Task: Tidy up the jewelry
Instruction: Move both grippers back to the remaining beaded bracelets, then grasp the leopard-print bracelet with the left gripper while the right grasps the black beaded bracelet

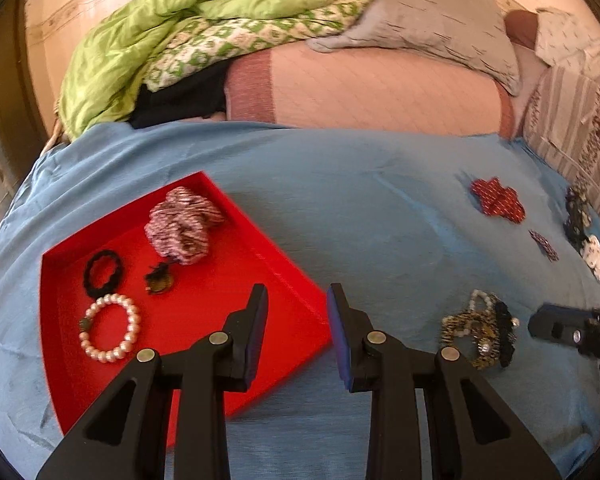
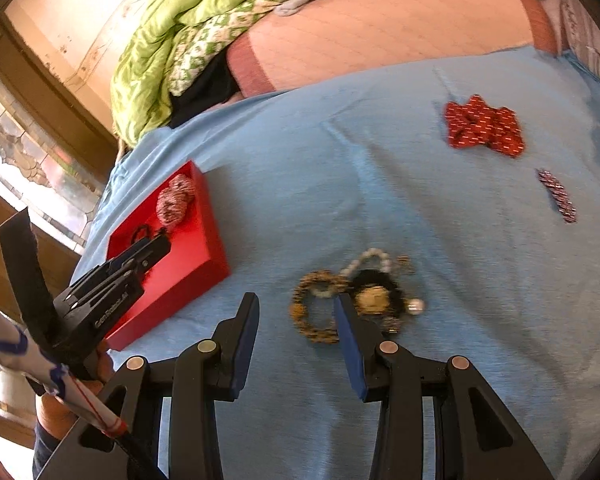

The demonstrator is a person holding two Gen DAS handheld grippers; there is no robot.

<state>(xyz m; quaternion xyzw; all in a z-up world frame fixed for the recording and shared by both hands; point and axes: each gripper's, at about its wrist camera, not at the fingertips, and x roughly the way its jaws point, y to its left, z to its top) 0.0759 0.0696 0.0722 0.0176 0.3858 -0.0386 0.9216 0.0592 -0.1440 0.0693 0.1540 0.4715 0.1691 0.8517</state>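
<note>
Now the left gripper point(image 1: 298, 300) hangs over the red tray point(image 1: 204, 360), jaws apart, empty. Likewise the right gripper point(image 2: 296, 308) gapes empty beside the tangled bracelets point(image 2: 320, 316); both lie on the blue sheet point(image 2: 420, 220).

The only lettering that shows is in the right wrist view, at about eight o'clock in the picture. It is pale raised print running along the black side of the left hand-held gripper point(image 2: 156, 250), on its body just behind the fingers. The start seems to read "Gen", and the letters after it are too blurred to make out. No word, number, label or sign can be read in the left wrist view.
</note>
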